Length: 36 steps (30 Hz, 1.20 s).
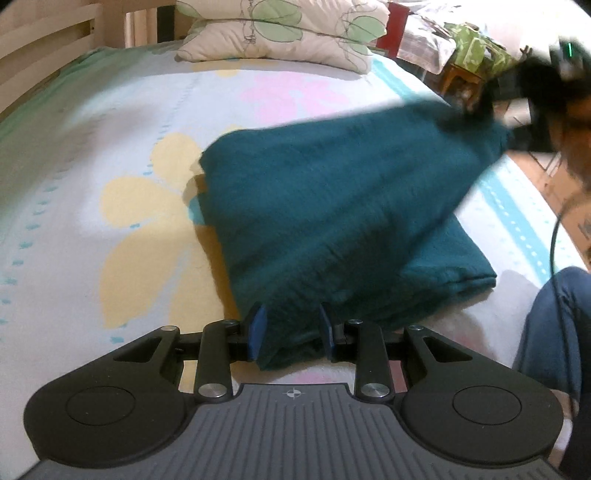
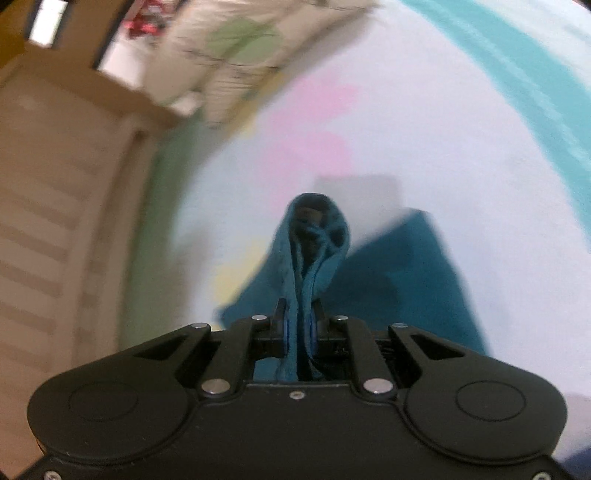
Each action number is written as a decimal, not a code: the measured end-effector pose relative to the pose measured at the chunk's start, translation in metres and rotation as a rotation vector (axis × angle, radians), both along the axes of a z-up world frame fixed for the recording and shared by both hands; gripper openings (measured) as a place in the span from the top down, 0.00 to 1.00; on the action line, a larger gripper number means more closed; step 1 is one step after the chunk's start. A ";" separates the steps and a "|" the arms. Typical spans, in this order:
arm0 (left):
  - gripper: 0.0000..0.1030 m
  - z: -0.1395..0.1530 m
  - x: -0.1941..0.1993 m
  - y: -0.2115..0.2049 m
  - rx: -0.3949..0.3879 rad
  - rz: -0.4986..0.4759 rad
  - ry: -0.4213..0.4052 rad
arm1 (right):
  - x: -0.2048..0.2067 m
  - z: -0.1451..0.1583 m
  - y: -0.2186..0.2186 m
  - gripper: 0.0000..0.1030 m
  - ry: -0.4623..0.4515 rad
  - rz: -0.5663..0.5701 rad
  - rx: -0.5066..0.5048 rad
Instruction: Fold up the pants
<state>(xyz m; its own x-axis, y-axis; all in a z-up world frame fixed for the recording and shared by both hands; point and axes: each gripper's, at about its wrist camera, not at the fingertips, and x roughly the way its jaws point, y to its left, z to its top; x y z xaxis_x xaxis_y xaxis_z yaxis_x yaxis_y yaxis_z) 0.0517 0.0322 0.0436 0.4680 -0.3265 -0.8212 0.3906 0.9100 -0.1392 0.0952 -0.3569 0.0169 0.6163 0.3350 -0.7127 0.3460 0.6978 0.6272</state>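
Teal pants [image 1: 332, 206] lie partly folded on the flowered bedsheet [image 1: 92, 184]. My left gripper [image 1: 291, 332] has its blue pads on either side of the near edge of the pants, gripping a thick bunch. My right gripper [image 2: 299, 332] is shut on a thin bunched edge of the pants [image 2: 310, 251] and holds it lifted above the bed. In the left wrist view the right gripper [image 1: 480, 99] shows blurred at the upper right, pulling the cloth up into a slope.
A leaf-print pillow [image 1: 284, 33] lies at the head of the bed. A wooden bed frame [image 1: 44, 48] runs along the left; it also shows in the right wrist view [image 2: 55, 184]. The person's blue-jeaned leg [image 1: 554, 325] is at the right edge.
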 end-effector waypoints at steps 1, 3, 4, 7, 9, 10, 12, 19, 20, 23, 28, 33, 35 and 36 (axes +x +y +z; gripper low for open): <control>0.71 0.002 0.002 0.002 -0.008 0.004 0.000 | -0.003 -0.011 -0.004 0.81 0.033 -0.013 -0.026; 0.71 0.005 0.009 0.003 -0.018 0.014 0.001 | -0.005 -0.029 -0.006 0.81 0.081 -0.024 -0.063; 0.71 0.007 0.014 0.003 -0.021 0.017 0.000 | -0.006 -0.038 -0.007 0.81 0.104 -0.032 -0.075; 0.71 0.013 0.023 0.000 -0.039 0.025 -0.012 | -0.006 -0.054 -0.007 0.81 0.138 -0.044 -0.084; 0.71 0.016 0.029 -0.004 -0.050 0.029 -0.020 | -0.004 -0.059 -0.004 0.81 0.145 -0.042 -0.091; 0.71 0.015 0.031 -0.008 -0.053 0.026 -0.022 | -0.004 -0.060 -0.003 0.81 0.146 -0.040 -0.097; 0.70 0.009 0.037 -0.017 -0.047 0.013 -0.012 | -0.001 -0.062 0.000 0.81 0.146 -0.037 -0.105; 0.70 -0.045 0.037 -0.038 0.068 -0.098 0.115 | 0.008 -0.052 0.001 0.67 0.083 -0.002 -0.096; 0.70 -0.046 0.035 -0.038 0.069 -0.101 0.102 | 0.008 -0.048 -0.001 0.64 0.075 -0.008 -0.098; 0.70 -0.042 0.037 -0.033 0.040 -0.082 0.113 | -0.002 -0.034 -0.009 0.53 0.037 0.001 -0.121; 0.70 -0.040 0.044 -0.031 0.019 -0.067 0.123 | -0.014 -0.020 -0.004 0.49 0.021 0.076 -0.144; 0.70 -0.041 0.046 -0.032 0.009 -0.061 0.134 | -0.021 -0.027 0.012 0.46 0.072 0.145 -0.207; 0.70 -0.043 0.048 -0.032 0.007 -0.060 0.138 | -0.024 -0.032 0.011 0.46 0.109 0.152 -0.219; 0.70 -0.042 0.049 -0.032 0.007 -0.060 0.140 | -0.022 -0.036 0.012 0.46 0.131 0.154 -0.217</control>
